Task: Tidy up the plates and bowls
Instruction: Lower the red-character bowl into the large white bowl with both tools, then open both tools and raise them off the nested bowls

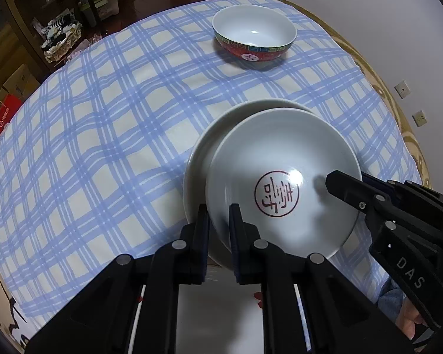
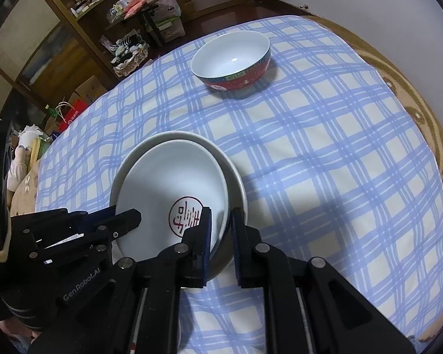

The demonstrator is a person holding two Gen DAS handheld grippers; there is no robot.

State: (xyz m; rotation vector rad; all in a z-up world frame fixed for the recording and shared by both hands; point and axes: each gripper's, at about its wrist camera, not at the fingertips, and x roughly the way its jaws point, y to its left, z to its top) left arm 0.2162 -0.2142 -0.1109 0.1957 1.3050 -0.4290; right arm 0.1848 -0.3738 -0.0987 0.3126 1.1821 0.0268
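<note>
We hold the upper plate (image 1: 280,177) from both sides: the left gripper (image 1: 218,218) pinches its near-left rim, the right gripper (image 2: 221,224) pinches its near-right rim, both narrowed onto the edge. It sits off-centre over the lower plate (image 1: 203,144), shifted near and right. The red bowl (image 1: 254,35) stands well apart at the far side of the checked cloth (image 1: 103,118).

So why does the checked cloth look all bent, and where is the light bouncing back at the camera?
Left wrist view: the fisheye lens bows the checked cloth; glare sits beside the red seal on the top plate. Right wrist view: same bending, a bright spot inside the red bowl, gripper shadows on the cloth.
</note>
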